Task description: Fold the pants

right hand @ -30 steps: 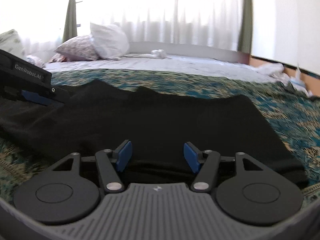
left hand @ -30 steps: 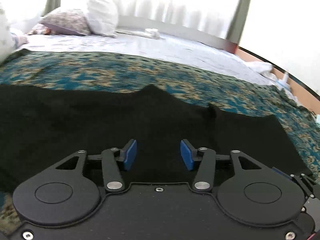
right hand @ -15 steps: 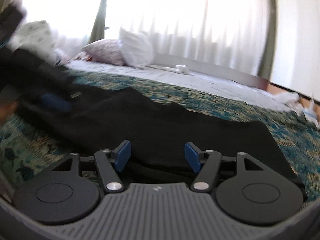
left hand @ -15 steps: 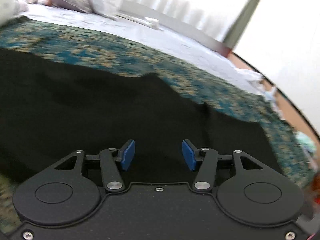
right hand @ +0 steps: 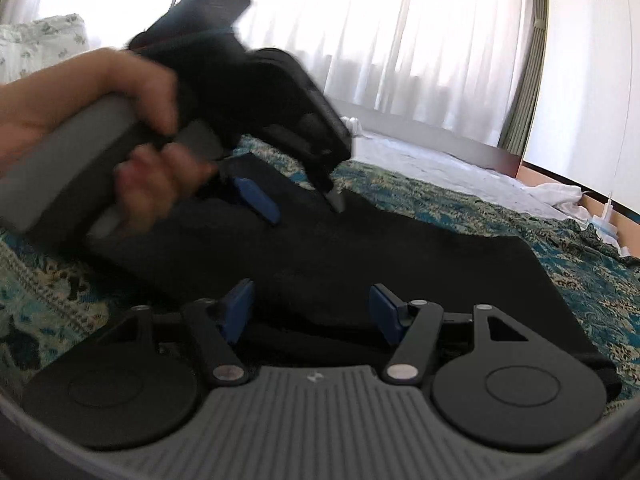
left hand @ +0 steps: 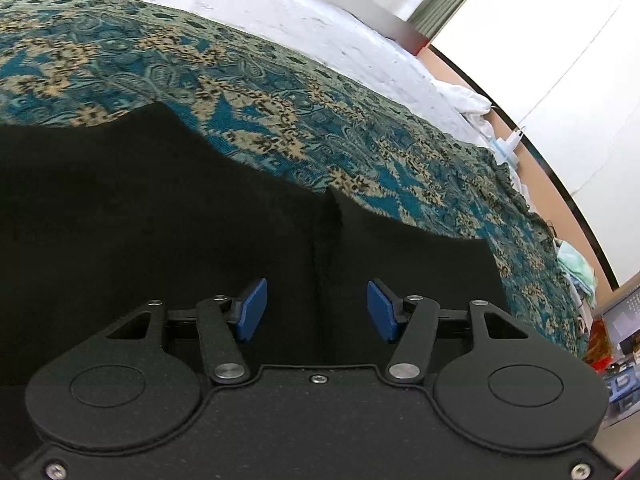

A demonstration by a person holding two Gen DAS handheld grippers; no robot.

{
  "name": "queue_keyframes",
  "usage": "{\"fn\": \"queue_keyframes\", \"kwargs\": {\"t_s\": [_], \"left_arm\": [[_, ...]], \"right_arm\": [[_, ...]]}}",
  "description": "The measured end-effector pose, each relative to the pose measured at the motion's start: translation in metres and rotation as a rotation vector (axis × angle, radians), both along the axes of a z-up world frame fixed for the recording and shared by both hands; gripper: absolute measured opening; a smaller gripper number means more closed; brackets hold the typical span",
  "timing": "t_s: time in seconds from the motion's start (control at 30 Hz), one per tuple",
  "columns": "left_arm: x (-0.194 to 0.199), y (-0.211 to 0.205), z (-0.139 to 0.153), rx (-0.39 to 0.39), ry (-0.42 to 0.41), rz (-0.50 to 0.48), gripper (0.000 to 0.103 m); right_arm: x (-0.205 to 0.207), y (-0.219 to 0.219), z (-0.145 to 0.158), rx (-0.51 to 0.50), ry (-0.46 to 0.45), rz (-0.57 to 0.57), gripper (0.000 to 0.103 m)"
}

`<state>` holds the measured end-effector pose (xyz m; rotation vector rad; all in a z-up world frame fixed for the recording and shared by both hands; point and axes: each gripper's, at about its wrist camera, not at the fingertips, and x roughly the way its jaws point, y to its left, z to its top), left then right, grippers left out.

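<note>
Bedspread (left hand: 280, 92) recedes as left gripper (right hand: 296, 204) dips toward pants (right hand: 400, 264).

I can read no words or numbers anywhere in either view. The only mark I find is a small pale emblem on the ribbed grey body of my right gripper (right hand: 312, 312), low in the middle of the right wrist view, and it is too small to make out as letters. At the lower right edge of the left wrist view some boxes and packages (left hand: 616, 344) carry print, but it is far too blurred to read.
</note>
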<state>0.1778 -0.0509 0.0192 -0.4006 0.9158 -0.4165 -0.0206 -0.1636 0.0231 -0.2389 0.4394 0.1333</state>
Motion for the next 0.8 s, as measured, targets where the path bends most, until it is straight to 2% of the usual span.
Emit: {"fn": "queue_keyframes", "kwargs": {"t_s": [0.13, 0.23, 0.3, 0.47, 0.5, 0.53, 0.57, 0.6, 0.63, 0.73, 0.8], "left_arm": [[0.016, -0.012, -0.003, 0.015, 0.000, -0.008, 0.059], [0.024, -0.020, -0.004, 0.026, 0.002, -0.012, 0.061], [0.029, -0.023, -0.005, 0.014, 0.002, -0.013, 0.062], [0.048, -0.036, -0.013, 0.004, -0.044, -0.023, 0.061], [0.051, -0.038, -0.013, -0.003, -0.044, -0.022, 0.058], [0.054, -0.040, -0.012, -0.016, -0.035, -0.028, 0.040], [0.056, -0.042, -0.012, -0.023, -0.017, -0.033, 0.030], [0.058, -0.044, -0.013, -0.017, 0.003, -0.032, 0.010], [0.058, -0.046, -0.013, -0.005, 0.000, -0.033, 0.006], [0.050, -0.049, -0.006, 0.053, -0.070, -0.046, 0.005], [0.044, -0.045, 0.005, 0.053, -0.108, -0.046, 0.005]], "right_arm": [[-0.002, 0.004, -0.002, -0.027, -0.016, 0.014, 0.066], [0.007, -0.004, -0.003, 0.041, 0.011, -0.025, 0.066], [0.010, -0.005, -0.005, 0.050, 0.019, -0.027, 0.062], [0.019, 0.001, -0.005, 0.033, 0.026, 0.004, 0.040], [0.020, 0.000, -0.003, 0.040, 0.031, 0.003, 0.038], [0.021, -0.002, -0.002, 0.050, 0.036, -0.001, 0.033], [0.021, -0.004, -0.001, 0.058, 0.039, -0.010, 0.027], [0.022, -0.006, -0.001, 0.060, 0.040, -0.024, 0.026], [0.022, -0.010, 0.000, 0.064, 0.043, -0.042, 0.024], [0.025, -0.021, 0.005, 0.129, 0.070, -0.078, 0.019], [0.027, -0.027, 0.011, 0.183, 0.089, -0.093, 0.019]]}}
